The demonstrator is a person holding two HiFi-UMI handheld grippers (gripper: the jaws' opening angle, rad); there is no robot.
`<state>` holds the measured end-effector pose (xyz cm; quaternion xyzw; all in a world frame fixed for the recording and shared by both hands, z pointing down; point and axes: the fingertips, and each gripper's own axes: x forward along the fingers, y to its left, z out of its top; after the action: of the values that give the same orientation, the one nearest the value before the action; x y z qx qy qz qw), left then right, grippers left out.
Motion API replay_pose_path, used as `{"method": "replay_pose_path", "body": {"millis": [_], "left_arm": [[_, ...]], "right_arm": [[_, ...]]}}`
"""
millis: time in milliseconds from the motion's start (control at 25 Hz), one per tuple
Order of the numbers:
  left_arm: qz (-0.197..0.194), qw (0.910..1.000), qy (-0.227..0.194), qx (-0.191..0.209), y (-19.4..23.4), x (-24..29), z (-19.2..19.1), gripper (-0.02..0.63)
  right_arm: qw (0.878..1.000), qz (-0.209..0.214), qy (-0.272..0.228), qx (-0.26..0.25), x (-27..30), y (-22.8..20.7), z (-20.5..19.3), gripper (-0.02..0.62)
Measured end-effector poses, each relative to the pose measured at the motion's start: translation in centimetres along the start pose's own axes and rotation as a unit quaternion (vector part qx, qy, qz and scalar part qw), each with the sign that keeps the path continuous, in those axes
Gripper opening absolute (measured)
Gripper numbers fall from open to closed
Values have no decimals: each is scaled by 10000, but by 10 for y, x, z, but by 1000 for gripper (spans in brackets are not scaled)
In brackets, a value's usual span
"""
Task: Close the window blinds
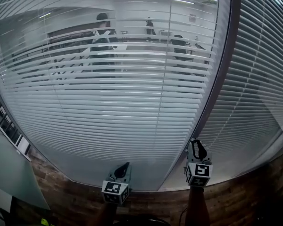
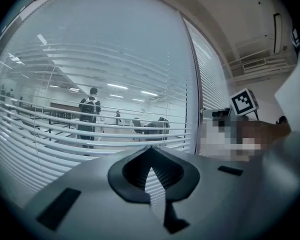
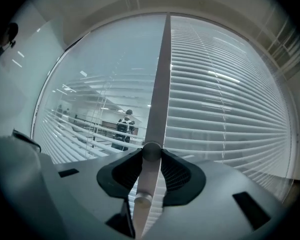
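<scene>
White slatted blinds [image 1: 108, 102] cover the wide left pane, and their slats stand tilted open, so the office beyond shows through. A dark upright window post [image 1: 226, 55] separates them from a second set of blinds [image 1: 259, 79], which looks more closed. My right gripper [image 1: 197, 147] is held level at the foot of that post. In the right gripper view it [image 3: 151, 151] is shut on a pale, round blind wand [image 3: 146, 179] that runs up between the pads. My left gripper [image 1: 124, 166] hangs lower to the left. Its tips [image 2: 150, 148] meet with nothing between them.
A wood-pattern floor [image 1: 245, 197] runs along the foot of the glass. A pale desk or panel edge [image 1: 9, 173] juts in at the lower left. People [image 1: 102, 36] and office chairs are on the far side of the glass.
</scene>
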<state>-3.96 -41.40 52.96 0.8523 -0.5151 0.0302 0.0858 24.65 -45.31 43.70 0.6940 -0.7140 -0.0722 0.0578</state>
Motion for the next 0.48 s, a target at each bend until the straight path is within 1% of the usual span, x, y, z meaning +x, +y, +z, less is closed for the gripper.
{"method": "replay_pose_path", "body": {"millis": [80, 160, 280, 360, 480], "left_arm": [[-46, 10000, -31, 24, 1, 1, -3, 0], [-88, 9999, -52, 65, 1, 0, -6, 0], [-2, 10000, -66, 61, 5, -4, -3, 0], [81, 9999, -58, 25, 7, -7, 0, 0], [19, 10000, -43, 45, 6, -8, -5, 0]], "right_arm": [[9994, -1, 48, -348, 0, 1, 1, 123], [9967, -22, 16, -809, 0, 2, 3, 123], [9881, -61, 60, -1537, 0, 4, 3, 123], [9772, -80, 152, -2116, -1, 6, 2, 123], [9519, -86, 258, -3052, -2, 9, 2, 121]]}}
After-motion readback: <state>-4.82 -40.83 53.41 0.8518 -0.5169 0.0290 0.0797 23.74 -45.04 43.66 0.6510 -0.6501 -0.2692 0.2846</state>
